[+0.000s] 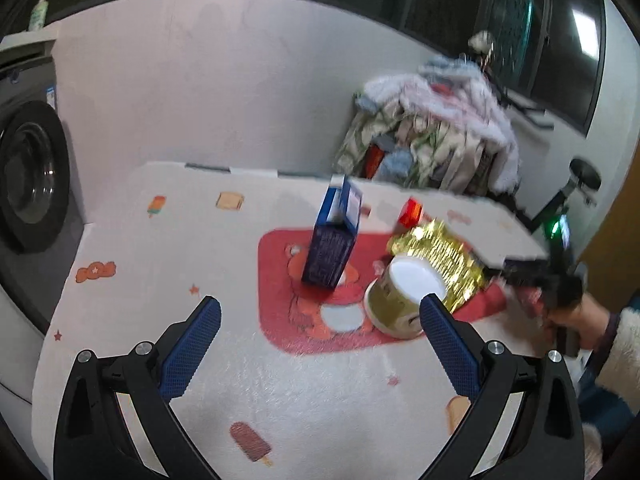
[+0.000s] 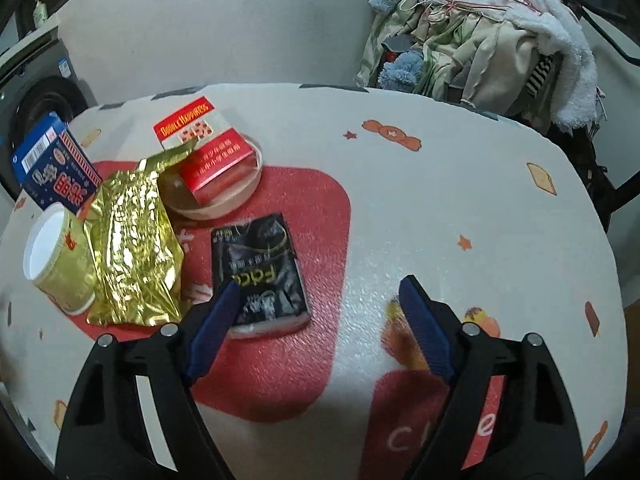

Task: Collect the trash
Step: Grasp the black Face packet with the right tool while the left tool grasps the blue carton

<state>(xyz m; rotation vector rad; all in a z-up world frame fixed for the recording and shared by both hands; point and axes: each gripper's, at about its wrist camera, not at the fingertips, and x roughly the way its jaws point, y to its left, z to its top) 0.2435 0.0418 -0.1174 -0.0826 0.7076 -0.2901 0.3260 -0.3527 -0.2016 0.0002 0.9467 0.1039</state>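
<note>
Trash lies on a patterned table cover (image 2: 400, 200). A blue carton (image 1: 332, 240) (image 2: 56, 168) stands upright. A yellow paper cup (image 1: 400, 300) (image 2: 56, 260) lies beside a crumpled gold foil bag (image 1: 440, 260) (image 2: 132, 240). A red cigarette box (image 2: 208, 152) (image 1: 411, 212) rests in a shallow dish (image 2: 240, 200). A black packet (image 2: 260, 272) lies flat. My left gripper (image 1: 320, 320) is open and empty, short of the carton and cup. My right gripper (image 2: 320, 292) is open and empty, its left finger overlapping the black packet's near corner.
A washing machine (image 1: 32, 176) stands at the left. A pile of clothes (image 1: 432, 132) (image 2: 480, 32) sits behind the table's far right edge. The person's hand with the right gripper (image 1: 560, 292) shows at the right of the left wrist view.
</note>
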